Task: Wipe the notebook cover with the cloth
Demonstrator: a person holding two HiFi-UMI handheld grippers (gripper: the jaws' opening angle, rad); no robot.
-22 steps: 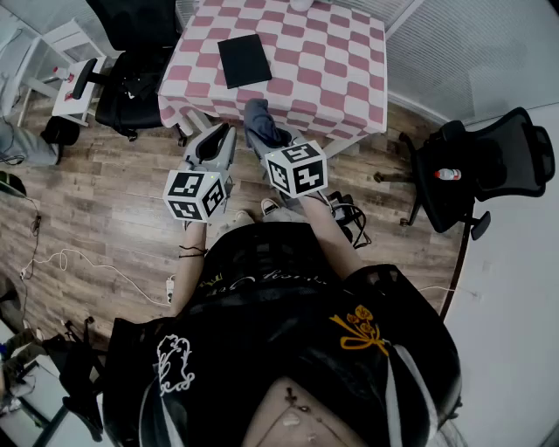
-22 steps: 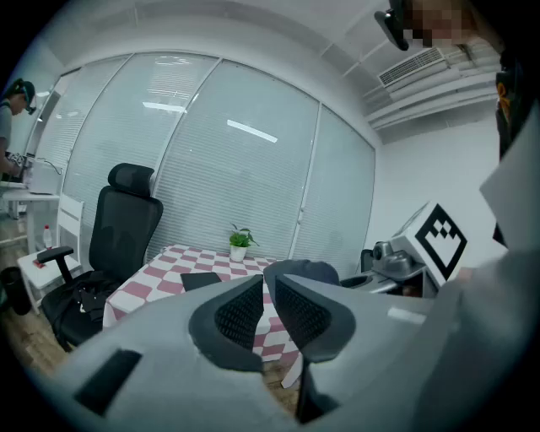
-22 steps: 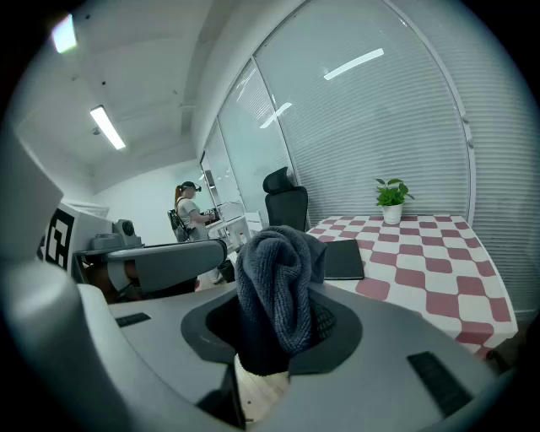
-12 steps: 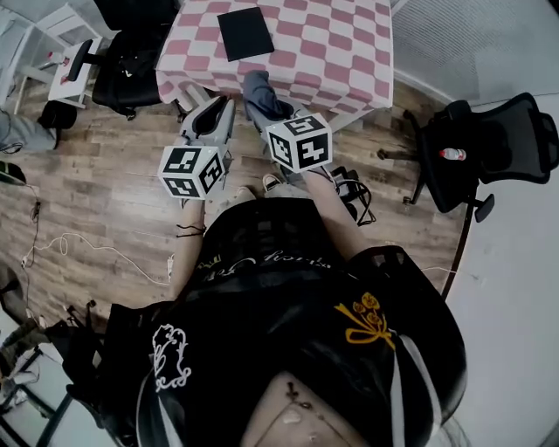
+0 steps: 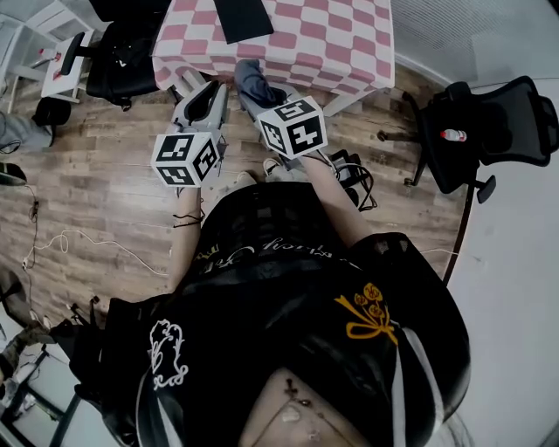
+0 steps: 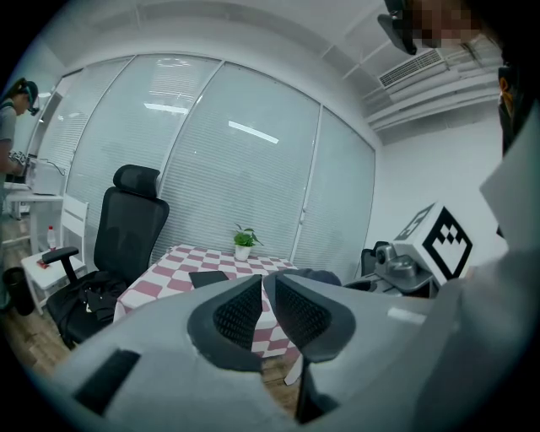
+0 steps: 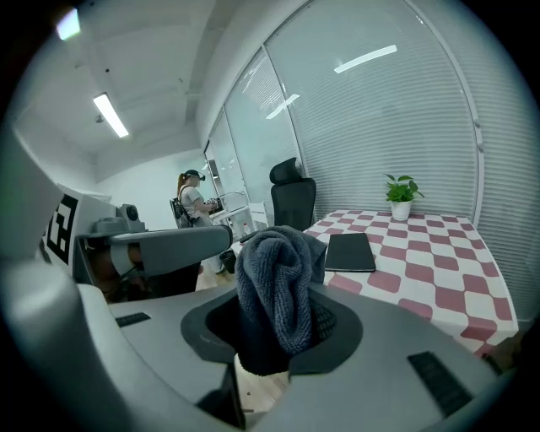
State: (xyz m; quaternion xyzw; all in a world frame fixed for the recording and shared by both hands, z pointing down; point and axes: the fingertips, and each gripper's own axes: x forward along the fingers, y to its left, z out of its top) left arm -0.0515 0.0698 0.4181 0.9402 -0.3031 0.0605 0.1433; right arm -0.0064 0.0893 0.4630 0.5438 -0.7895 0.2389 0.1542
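A black notebook (image 5: pixel 240 17) lies flat on a table with a pink-and-white checked cloth (image 5: pixel 341 44). It also shows in the right gripper view (image 7: pixel 350 251) and, small, in the left gripper view (image 6: pixel 208 278). My right gripper (image 5: pixel 265 98) is shut on a bunched grey-blue cloth (image 5: pixel 251 81), held in the air short of the table's near edge. The cloth (image 7: pixel 278 278) stands up between the jaws of the right gripper (image 7: pixel 283 316). My left gripper (image 5: pixel 211 89) hovers just to its left, its jaws together with nothing in them (image 6: pixel 268 285).
A black office chair (image 5: pixel 122 65) stands left of the table. Another chair (image 5: pixel 489 131), with a bottle (image 5: pixel 452 135) on it, stands to the right. Cables trail over the wooden floor (image 5: pixel 96 253). A potted plant (image 7: pixel 401 198) sits at the table's far end. A person (image 7: pixel 192 202) stands far off.
In the head view the table and notebook have slid toward the top edge. Both grippers sit slightly higher in the frame. The cloth stays in the right gripper.
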